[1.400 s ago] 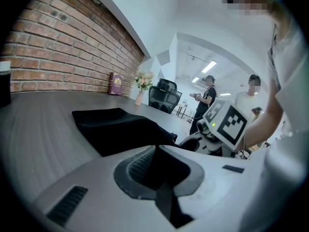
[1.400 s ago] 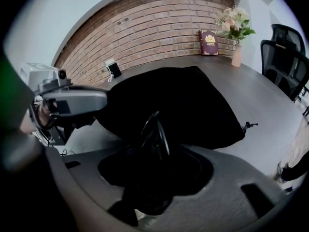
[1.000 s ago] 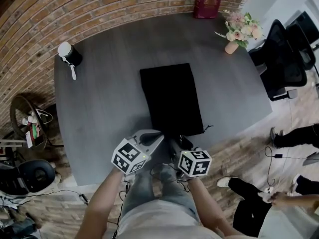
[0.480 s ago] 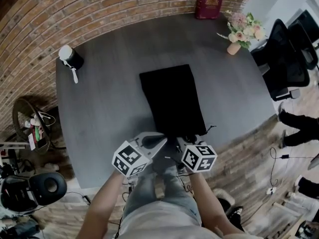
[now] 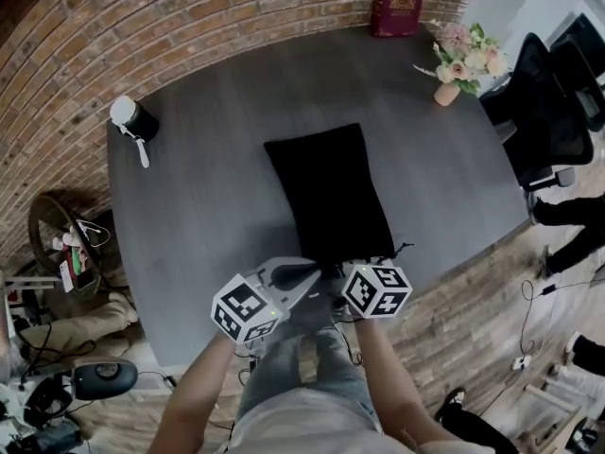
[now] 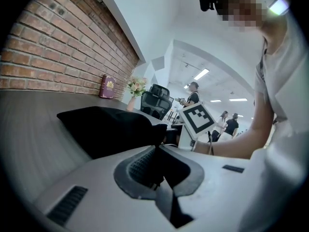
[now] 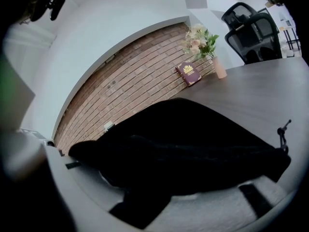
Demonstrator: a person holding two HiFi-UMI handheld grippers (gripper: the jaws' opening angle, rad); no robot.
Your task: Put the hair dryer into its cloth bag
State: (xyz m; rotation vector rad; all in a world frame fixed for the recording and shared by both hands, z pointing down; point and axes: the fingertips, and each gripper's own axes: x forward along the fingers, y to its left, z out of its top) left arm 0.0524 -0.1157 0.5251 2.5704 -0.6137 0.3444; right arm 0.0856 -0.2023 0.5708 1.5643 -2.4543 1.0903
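Observation:
The black cloth bag (image 5: 326, 192) lies flat along the middle of the grey table (image 5: 208, 206), its near end at the table's front edge. The hair dryer (image 5: 132, 119), white and black, stands far off at the table's left end. My left gripper (image 5: 314, 272) is shut on the bag's near edge, and black cloth is pinched at its tips (image 6: 157, 137). My right gripper (image 5: 340, 274) is at the near right corner. A thick fold of the bag (image 7: 183, 149) fills the gap between its jaws (image 7: 164, 178). The bag bulges upward there.
A red book (image 5: 395, 6) leans on the brick wall at the back. A vase of flowers (image 5: 458, 64) stands at the table's back right. Black office chairs (image 5: 553, 112) stand to the right. The bag's drawstring (image 5: 402, 247) trails off the near right corner.
My right gripper has moved up the picture from the table's front edge to the bag's near right corner. The left gripper has stayed at the bag's near edge.

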